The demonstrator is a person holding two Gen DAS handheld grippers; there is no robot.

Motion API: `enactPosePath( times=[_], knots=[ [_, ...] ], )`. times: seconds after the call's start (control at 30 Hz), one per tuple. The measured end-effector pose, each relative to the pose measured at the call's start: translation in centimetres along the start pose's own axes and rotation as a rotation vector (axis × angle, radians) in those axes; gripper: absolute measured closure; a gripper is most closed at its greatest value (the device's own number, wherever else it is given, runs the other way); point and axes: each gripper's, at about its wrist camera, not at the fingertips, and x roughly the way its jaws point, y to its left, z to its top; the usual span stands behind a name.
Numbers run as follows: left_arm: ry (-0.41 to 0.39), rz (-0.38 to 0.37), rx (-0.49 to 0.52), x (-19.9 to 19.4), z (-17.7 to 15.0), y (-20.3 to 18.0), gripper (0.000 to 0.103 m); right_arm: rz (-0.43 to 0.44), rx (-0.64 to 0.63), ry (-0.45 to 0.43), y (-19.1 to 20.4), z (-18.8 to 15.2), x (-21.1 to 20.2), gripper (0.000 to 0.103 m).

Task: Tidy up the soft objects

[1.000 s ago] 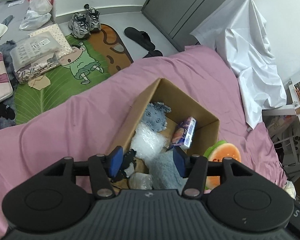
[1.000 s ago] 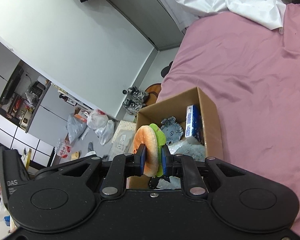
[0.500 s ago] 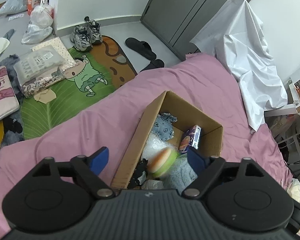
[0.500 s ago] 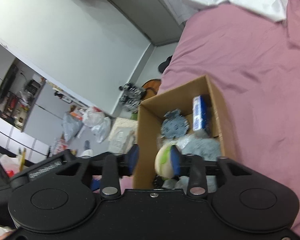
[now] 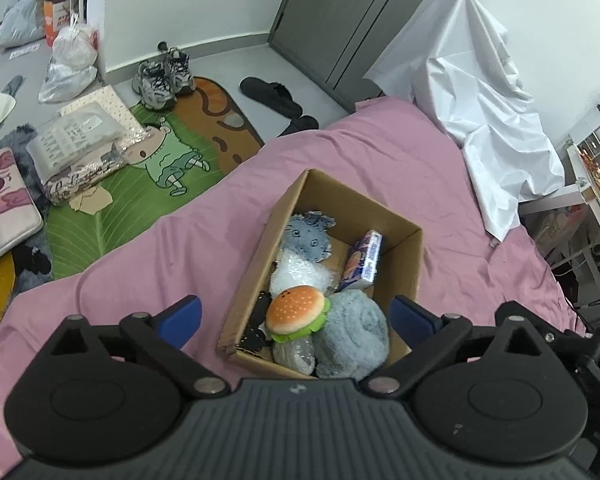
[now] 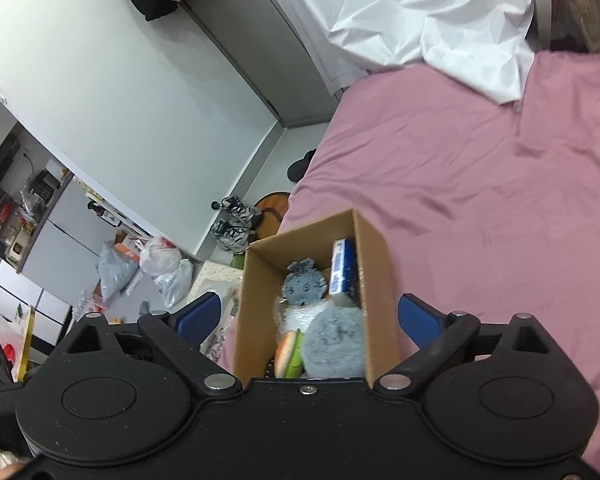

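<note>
1. The pink bed sheet (image 5: 148,264) spreads under everything I see; a white cloth (image 5: 472,92) is draped at its far right.
2. The cardboard box (image 5: 410,258) sits open on the sheet, directly in front of both my grippers.
3. My left gripper (image 5: 296,314) is spread wide, holding nothing, its blue pads (image 5: 182,314) either side of the box's near end.
4. My right gripper (image 6: 308,316) is also fully apart and empty, above the box's near edge.
5. A grey fluffy roll (image 5: 350,338) fills the box's near right corner.
6. The burger plush (image 5: 296,312) lies inside, touching the roll's left side.
7. A grey round plush (image 5: 308,236) lies at the far left, a blue packet (image 5: 362,260) leaning at the right wall.
</note>
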Motion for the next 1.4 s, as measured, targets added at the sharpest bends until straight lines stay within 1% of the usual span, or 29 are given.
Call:
enactPosePath(
  times=[0.13, 0.3, 0.5, 0.8, 1.03, 1.4],
  knots=[
    [-0.016, -0.005, 0.031, -0.9, -0.4, -1.1, 0.001, -0.013, -0.024, -0.01, -0.5, 0.5, -2.1, 0.001],
    [-0.04, -0.001, 0.07, -2.2, -1.2, -2.7, 0.001, -0.024, -0.042, -0.037, -1.5, 1.0, -4.6, 0.0],
    [-0.063, 0.008, 0.111, -3.4, -2.3, -4.5, 0.001, -0.03, -0.05, -0.059, -2.7, 1.0, -6.5, 0.0],
    [-0.077, 0.031, 0.151, -4.2, -3.8, -6.6, 0.001, -0.006, -0.074, -0.076, -4.2, 1.0, -8.5, 0.0],
    [-0.095, 0.052, 0.191, -4.8, -4.8, -8.5, 0.001, 0.041, -0.089, -0.071, -5.5, 1.2, -9.7, 0.0],
    [-0.103, 0.088, 0.252, -5.1, -6.4, -10.6, 0.001, 0.043, -0.114, -0.068, -7.4, 0.8, -10.3, 0.0]
  ],
)
